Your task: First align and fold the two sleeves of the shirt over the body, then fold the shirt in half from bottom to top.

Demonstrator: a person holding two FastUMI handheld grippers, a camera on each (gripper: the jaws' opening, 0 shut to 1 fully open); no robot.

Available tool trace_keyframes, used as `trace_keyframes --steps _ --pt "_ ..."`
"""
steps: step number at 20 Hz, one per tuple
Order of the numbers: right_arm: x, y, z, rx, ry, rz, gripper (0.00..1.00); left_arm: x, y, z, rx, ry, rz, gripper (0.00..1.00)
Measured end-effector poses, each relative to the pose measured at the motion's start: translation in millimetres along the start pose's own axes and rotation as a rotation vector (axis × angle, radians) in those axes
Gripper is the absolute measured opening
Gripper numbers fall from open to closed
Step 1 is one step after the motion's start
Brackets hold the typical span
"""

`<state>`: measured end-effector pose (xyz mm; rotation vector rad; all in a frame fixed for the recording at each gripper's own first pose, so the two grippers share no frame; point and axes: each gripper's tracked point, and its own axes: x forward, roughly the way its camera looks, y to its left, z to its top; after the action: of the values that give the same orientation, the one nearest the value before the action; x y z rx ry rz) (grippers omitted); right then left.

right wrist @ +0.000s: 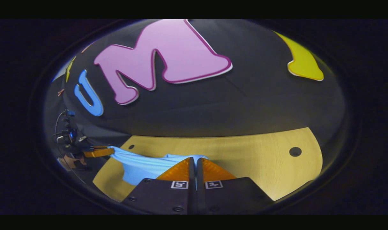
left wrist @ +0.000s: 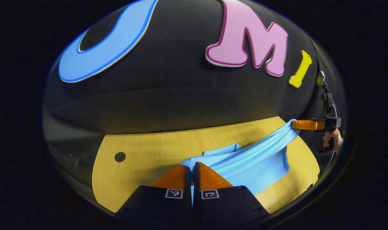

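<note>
Dim booth, table (left wrist: 143, 150) evenly lit (perhaps from above); heavy fisheye bending, rims soft.

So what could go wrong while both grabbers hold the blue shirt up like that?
The shirt is stretched between the left gripper and the right gripper, each pinching only a little cloth, so it might slip out. Part of it hangs bunched over the table, so it may land wrinkled, with the sleeves hard to line up.

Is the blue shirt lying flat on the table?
No, the shirt is stretched in the air between the left gripper and right gripper above the table.
</note>
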<state>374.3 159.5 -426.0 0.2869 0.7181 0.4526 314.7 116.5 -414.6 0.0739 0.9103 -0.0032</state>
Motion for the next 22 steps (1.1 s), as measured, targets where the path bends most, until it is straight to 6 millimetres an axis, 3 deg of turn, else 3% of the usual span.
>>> trace_keyframes --steps 1,3,5,7,8,9,11,12,13,14,15,16,18,22 --pt "23.4 -10.4 -14.5 -0.008 0.037 -0.034 0.05 23.9 4.2 -3.1 -0.020 0.008 0.024 0.06" --pt "61.8 -10.9 -49.5 -0.010 0.121 -0.082 0.00 68.7 9.1 -22.4 -0.039 0.051 0.101 0.02" --pt "96.5 -10.5 -67.9 -0.019 0.168 -0.099 0.05 92.1 5.2 -49.2 -0.009 0.119 0.158 0.06" --pt "105.5 -12.2 -73.7 -0.013 0.187 -0.110 0.11 102.5 1.1 -54.8 -0.010 0.138 0.174 0.07" --pt "102.3 -18.3 -79.0 0.004 0.196 -0.108 0.05 107.1 -0.4 -58.6 -0.009 0.146 0.181 0.09" --pt "98.1 -17.7 -82.1 0.029 0.200 -0.079 0.05 109.2 -10.7 -63.8 -0.019 0.161 0.150 0.12" --pt "93.1 -14.1 -81.3 0.029 0.202 -0.038 0.48 104.9 -26.3 -67.7 -0.025 0.176 0.124 0.55" --pt "85.6 -13.3 -79.6 0.008 0.196 -0.032 0.61 89.6 -29.4 -60.1 -0.016 0.161 0.137 0.77" --pt "74.6 -13.5 -73.6 -0.023 0.185 -0.035 0.75 92.2 -27.1 -60.3 -0.005 0.139 0.141 0.99" --pt "59.3 -11.0 -63.2 -0.059 0.159 -0.041 0.90 78.7 -27.5 -54.8 0.005 0.113 0.134 0.99" --pt "47.8 -8.6 -56.5 -0.084 0.139 -0.046 0.96 66.9 -29.5 -51.4 0.015 0.085 0.125 0.99" --pt "27.2 -4.0 -44.4 -0.121 0.103 -0.061 0.89 48.6 -32.6 -43.9 0.025 0.051 0.120 0.99" --pt "-15.1 15.8 -21.1 -0.176 0.028 -0.065 0.98 2.0 -43.6 -28.3 0.034 -0.025 0.102 0.99" --pt "-123.9 67.3 4.1 -0.242 -0.107 -0.114 0.98 -115.7 -73.5 -7.9 0.084 -0.191 0.026 0.99"
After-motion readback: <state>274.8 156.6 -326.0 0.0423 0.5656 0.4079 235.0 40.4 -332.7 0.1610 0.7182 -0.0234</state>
